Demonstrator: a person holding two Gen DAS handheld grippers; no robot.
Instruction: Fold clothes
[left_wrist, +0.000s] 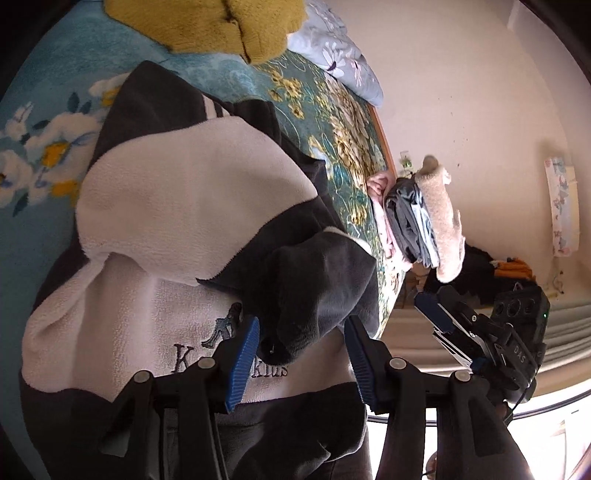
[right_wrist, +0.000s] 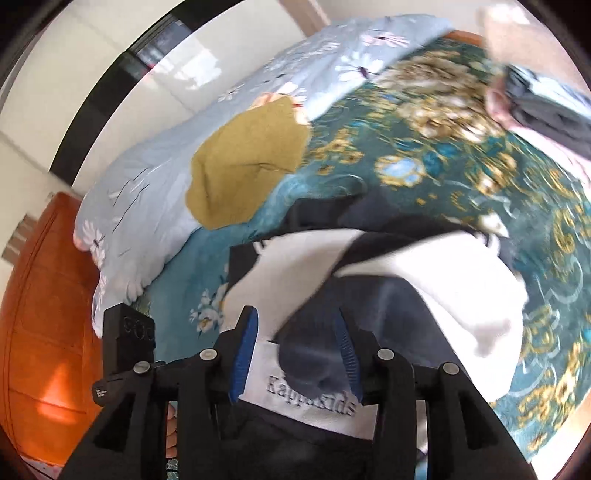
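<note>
A black-and-white fleece sweatshirt (left_wrist: 177, 192) (right_wrist: 443, 280) with "Kappa Kids" stitched on its chest lies on a teal floral blanket (left_wrist: 37, 240) (right_wrist: 461, 177). One dark sleeve is folded across the white chest, and its cuff (left_wrist: 299, 325) (right_wrist: 306, 362) rests just above the lettering. My left gripper (left_wrist: 301, 354) hovers over the cuff, which shows between its blue pads with white cloth visible beside it. My right gripper (right_wrist: 295, 354) (left_wrist: 439, 325) stands open over the same cuff, its pads apart from the fabric. The left gripper's black housing (right_wrist: 127, 332) sits close at the left.
A mustard-yellow garment (left_wrist: 221, 26) (right_wrist: 243, 166) lies farther up the bed by a pale blue flowered duvet (left_wrist: 340, 51) (right_wrist: 184, 147). A stack of folded clothes (left_wrist: 417, 221) (right_wrist: 535, 103) sits near the bed's edge (left_wrist: 384, 147). Orange wood (right_wrist: 48, 314) stands beyond the duvet.
</note>
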